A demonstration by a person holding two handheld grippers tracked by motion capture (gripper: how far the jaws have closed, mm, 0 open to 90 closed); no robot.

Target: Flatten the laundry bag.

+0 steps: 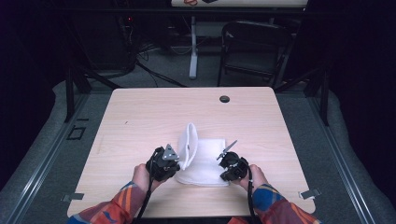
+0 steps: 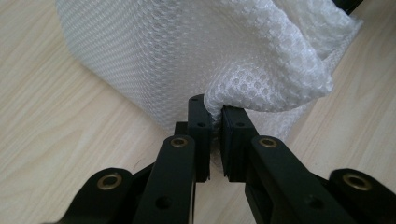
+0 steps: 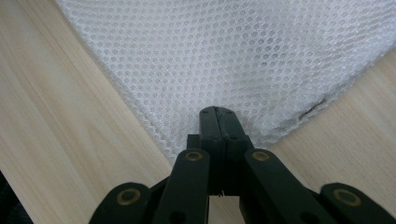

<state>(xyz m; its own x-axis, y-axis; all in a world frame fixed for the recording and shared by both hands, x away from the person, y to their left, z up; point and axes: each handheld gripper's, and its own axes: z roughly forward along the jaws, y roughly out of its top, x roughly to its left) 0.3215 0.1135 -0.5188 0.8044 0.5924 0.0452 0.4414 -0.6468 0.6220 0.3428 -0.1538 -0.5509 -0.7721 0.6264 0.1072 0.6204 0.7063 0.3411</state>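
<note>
A white mesh cloth [image 1: 205, 161] lies folded on the light wooden table [image 1: 140, 116], near its front edge. My left gripper [image 1: 180, 163] is at the cloth's left side, and a fold of cloth stands up from it. In the left gripper view the left gripper [image 2: 217, 122] is shut on a bunched fold of the cloth [image 2: 210, 46]. My right gripper [image 1: 225, 171] is at the cloth's front right corner. In the right gripper view the right gripper [image 3: 218, 116] has its jaws pressed flat together over the corner of the cloth [image 3: 233, 56]; no cloth shows between them.
A dark round cable hole [image 1: 224, 99] sits near the table's far edge. Beyond the table stand a black folding chair [image 1: 252, 46] and a white table leg [image 1: 193, 51]. Bare wood surrounds the cloth on all sides.
</note>
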